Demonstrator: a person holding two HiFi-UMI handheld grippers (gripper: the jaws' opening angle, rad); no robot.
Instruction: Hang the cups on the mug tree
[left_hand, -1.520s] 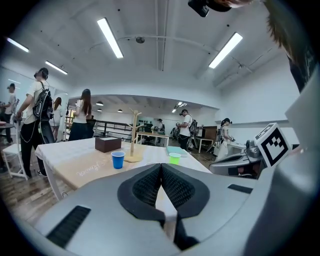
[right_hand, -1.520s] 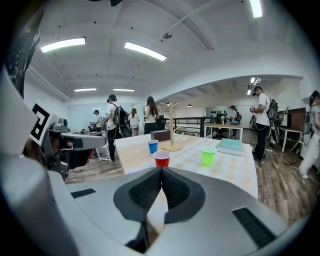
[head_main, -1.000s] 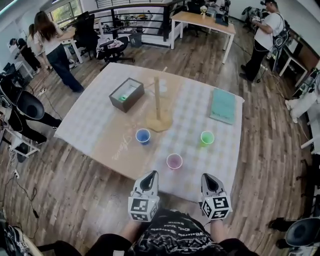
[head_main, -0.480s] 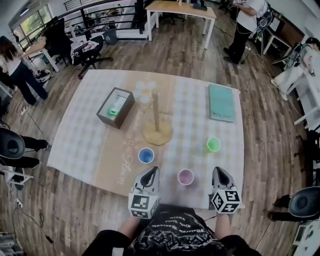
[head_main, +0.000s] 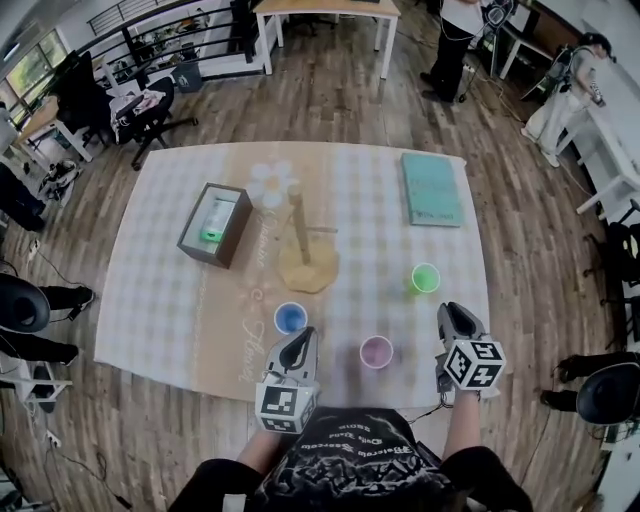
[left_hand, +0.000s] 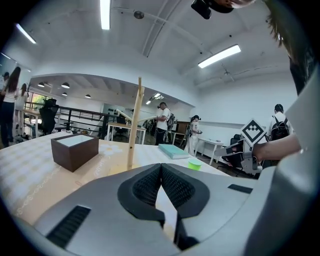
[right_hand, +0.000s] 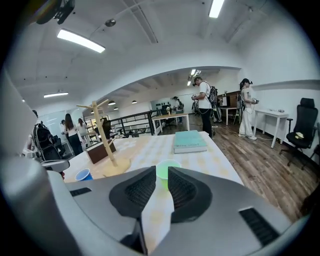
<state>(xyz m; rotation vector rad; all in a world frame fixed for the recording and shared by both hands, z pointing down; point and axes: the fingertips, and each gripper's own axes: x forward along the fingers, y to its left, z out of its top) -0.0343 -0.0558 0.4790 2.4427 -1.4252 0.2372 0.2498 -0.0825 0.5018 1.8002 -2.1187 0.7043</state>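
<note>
The right gripper (right_hand: 161, 172) is hiding the lower part of the green cup (right_hand: 173, 164); the left gripper (left_hand: 161, 166) is covering the mug tree (left_hand: 134, 125) base.

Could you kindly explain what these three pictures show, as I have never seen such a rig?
There is no robot: a person holds a hand-held gripper in each hand. The overhead picture comes from a camera on the person's head; the other two come from cameras riding on each one, looking along its jaws. On the table with the pale checked cloth are a wooden mug tree, a blue plastic cup, a pink plastic cup, a green plastic cup, a dark brown box and a teal book. The left hand-held gripper is shut and empty. The right hand-held gripper has just been opening its jaws; nothing is between them, and the green cup stands ahead. No cup hangs on the tree yet.
</note>
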